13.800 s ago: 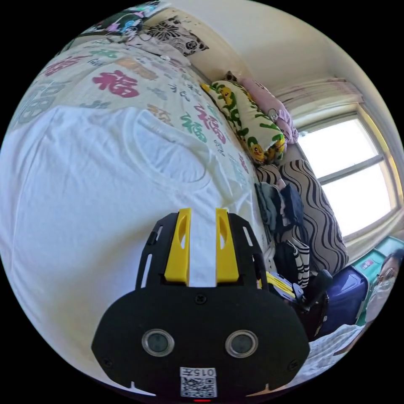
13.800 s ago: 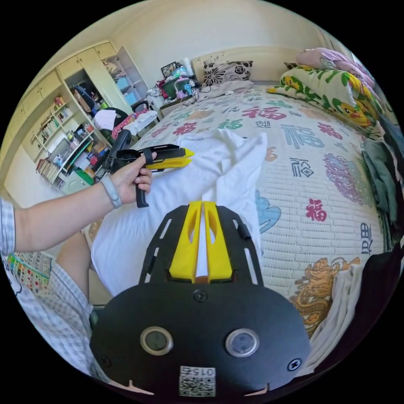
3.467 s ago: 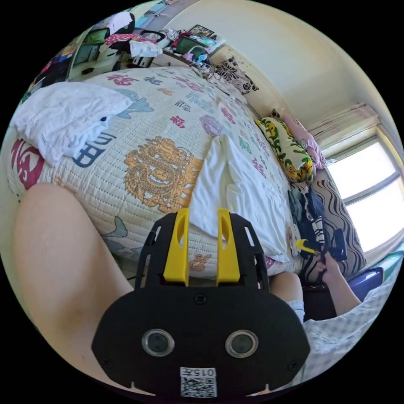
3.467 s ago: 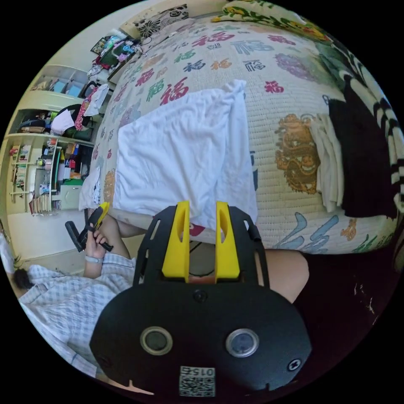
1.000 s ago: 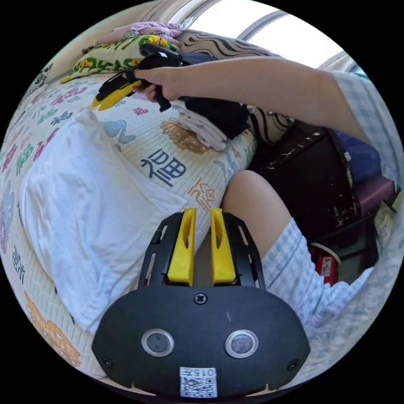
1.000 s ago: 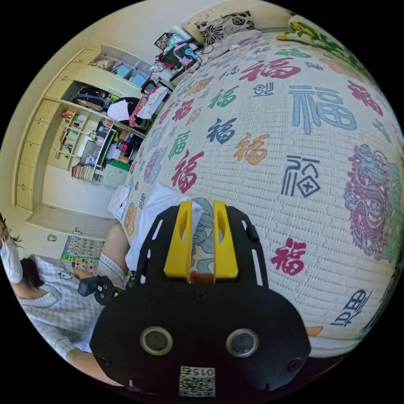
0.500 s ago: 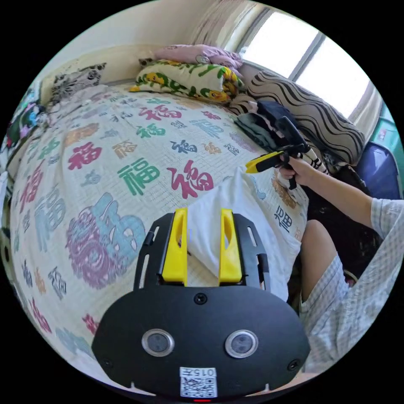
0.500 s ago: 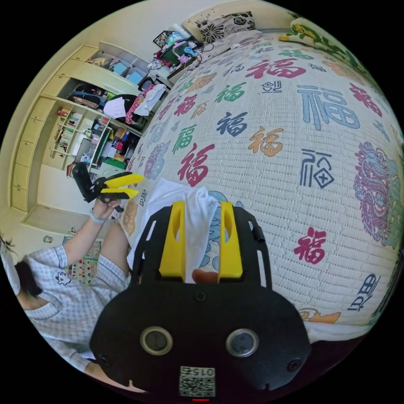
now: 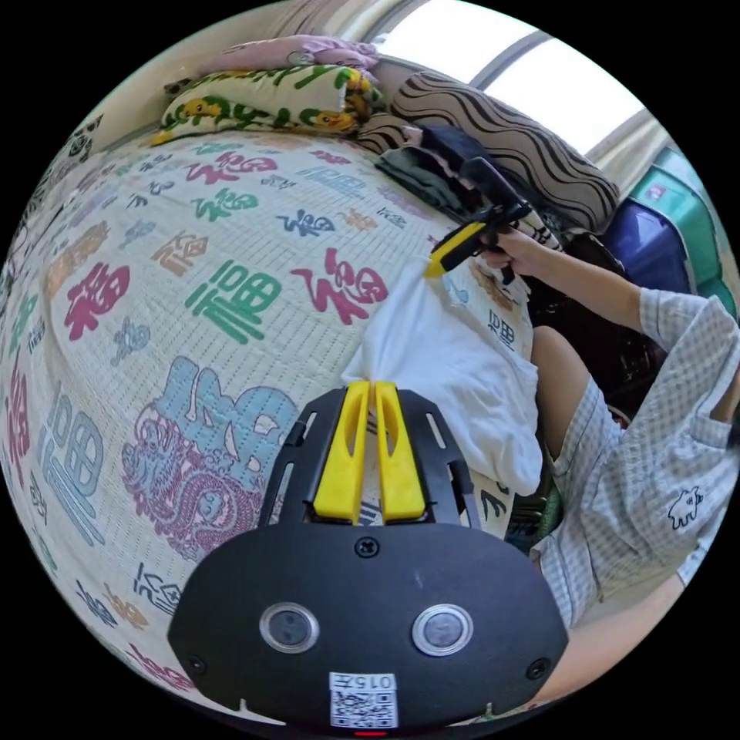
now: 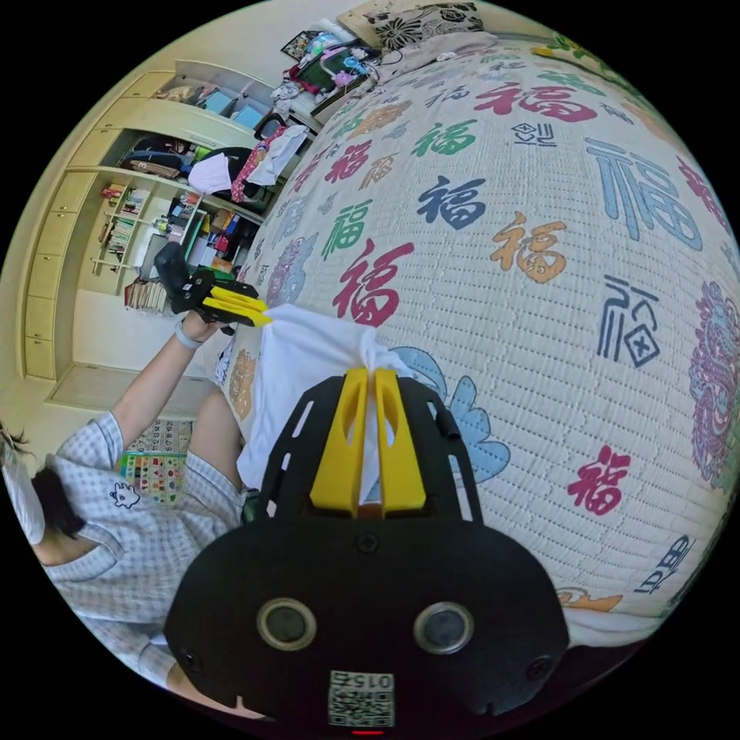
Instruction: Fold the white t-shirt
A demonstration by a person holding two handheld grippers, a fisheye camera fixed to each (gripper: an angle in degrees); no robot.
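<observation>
The white t-shirt (image 9: 443, 362) lies already folded into a narrow block at the near edge of the bed (image 9: 231, 254), beside the person's knee. The left gripper (image 9: 368, 389) has its 2 yellow jaws pressed together on one far corner of the shirt, seen at 12 o'clock from its own black body. The right gripper (image 10: 368, 376) is closed in the same way on the other far corner.

I judge that the step in hand is the last fold across the length. The next move probably calls for lifting both corners together and carrying them toward the hem near the person, keeping the edge tight so the layers do not slide.

The left gripper view shows, toward 1 o'clock, the window (image 9: 539, 77), the pillows and a pile of dark clothes (image 9: 432, 166). The right gripper view shows instead the shelves (image 10: 146, 223) at 10 o'clock, and the left gripper (image 10: 258, 312) from the side.
</observation>
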